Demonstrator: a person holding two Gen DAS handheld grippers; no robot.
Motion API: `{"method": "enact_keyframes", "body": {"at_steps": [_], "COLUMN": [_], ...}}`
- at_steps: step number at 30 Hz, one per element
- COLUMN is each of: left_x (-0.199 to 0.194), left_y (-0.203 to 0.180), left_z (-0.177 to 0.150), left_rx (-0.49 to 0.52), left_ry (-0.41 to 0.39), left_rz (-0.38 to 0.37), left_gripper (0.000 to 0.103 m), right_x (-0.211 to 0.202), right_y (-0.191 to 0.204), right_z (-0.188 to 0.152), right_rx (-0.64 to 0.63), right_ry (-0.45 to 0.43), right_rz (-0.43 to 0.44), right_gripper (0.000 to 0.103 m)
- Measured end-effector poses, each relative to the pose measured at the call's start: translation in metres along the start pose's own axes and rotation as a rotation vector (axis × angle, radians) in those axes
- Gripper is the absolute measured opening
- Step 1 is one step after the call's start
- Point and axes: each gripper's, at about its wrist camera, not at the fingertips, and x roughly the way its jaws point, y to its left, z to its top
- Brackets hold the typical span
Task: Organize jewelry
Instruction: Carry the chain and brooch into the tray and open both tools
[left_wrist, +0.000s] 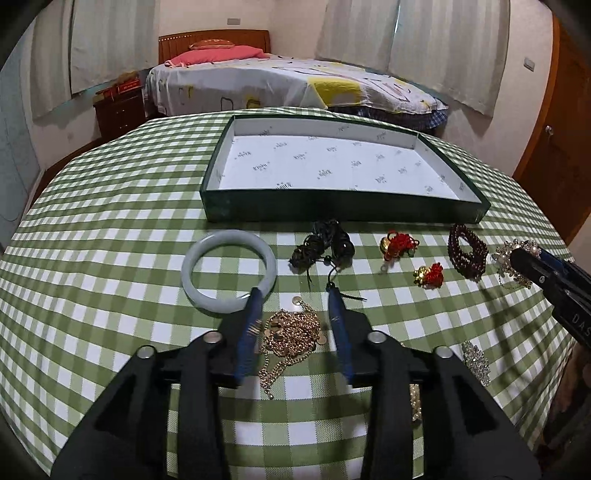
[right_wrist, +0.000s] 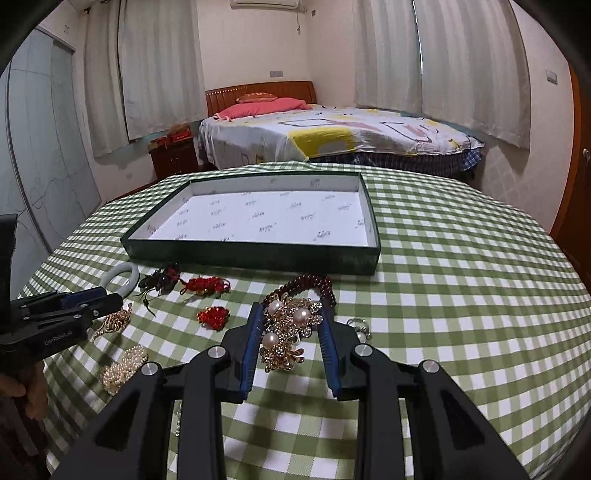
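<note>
Green-and-white checked tablecloth (left_wrist: 110, 258) spread across the whole table. On it, toward the far side, a shallow dark green tray (left_wrist: 343, 212) lined with white printed paper, nothing inside. All jewelry strewn on the cloth in front of the tray's near wall.

Left gripper (left_wrist: 294, 291) angled down with jaws parted, nothing clamped; gold chain necklace (left_wrist: 291, 332) heaped on the cloth between and below the blue fingers. Left fingertip overlapping the rim of the pale jade bangle (left_wrist: 229, 273), contact hard to judge. Black cord necklace (left_wrist: 321, 243) just beyond the tips.

Right gripper (right_wrist: 291, 312) closed partway around the gold pearl brooch (right_wrist: 291, 332), pads at both flanks of it; whether pressing or merely bracketing, unclear from this angle. Dark red bead bracelet (right_wrist: 314, 284) lying directly behind the brooch. Two red knotted charms (right_wrist: 207, 285) (right_wrist: 213, 316) left of it, a pearl cluster (right_wrist: 123, 365) nearer still, a rhinestone piece (left_wrist: 476, 362) close to the table edge.
</note>
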Motion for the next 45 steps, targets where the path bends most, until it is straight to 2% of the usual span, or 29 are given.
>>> {"method": "enact_keyframes", "body": {"at_steps": [6, 7, 9, 14, 17, 19, 33, 45], "left_x": [0.01, 0.009, 0.009, 0.006, -0.001, -0.007, -0.039, -0.052], "left_y": [0.001, 0.0, -0.003, -0.007, -0.008, -0.01, -0.01, -0.005], "left_z": [-0.006, -0.006, -0.007, -0.009, -0.008, -0.007, 0.015, 0.06], "left_rx": [-0.01, -0.004, 0.022, 0.042, 0.051, 0.058, 0.039, 0.008], "left_ry": [0.043, 0.038, 0.039, 0.027, 0.0, -0.017, -0.11, -0.209], "left_rz": [-0.016, -0.012, -0.002, -0.001, -0.005, -0.028, -0.037, -0.034], "left_gripper": [0.04, 0.038, 0.024, 0.019, 0.011, 0.011, 0.01, 0.01], "right_x": [0.001, 0.002, 0.002, 0.002, 0.002, 0.001, -0.007, -0.011], "right_y": [0.003, 0.003, 0.002, 0.003, 0.003, 0.003, 0.006, 0.008], "right_z": [-0.003, -0.003, -0.003, -0.004, -0.004, -0.004, 0.002, 0.04], "right_rx": [-0.004, -0.003, -0.001, -0.002, -0.004, -0.004, -0.005, -0.016], "right_ry": [0.007, 0.008, 0.01, 0.009, 0.007, 0.005, -0.023, -0.109], "right_rz": [0.006, 0.005, 0.005, 0.006, 0.007, 0.009, 0.014, 0.013], "right_gripper": [0.03, 0.03, 0.03, 0.03, 0.03, 0.03, 0.03, 0.03]}}
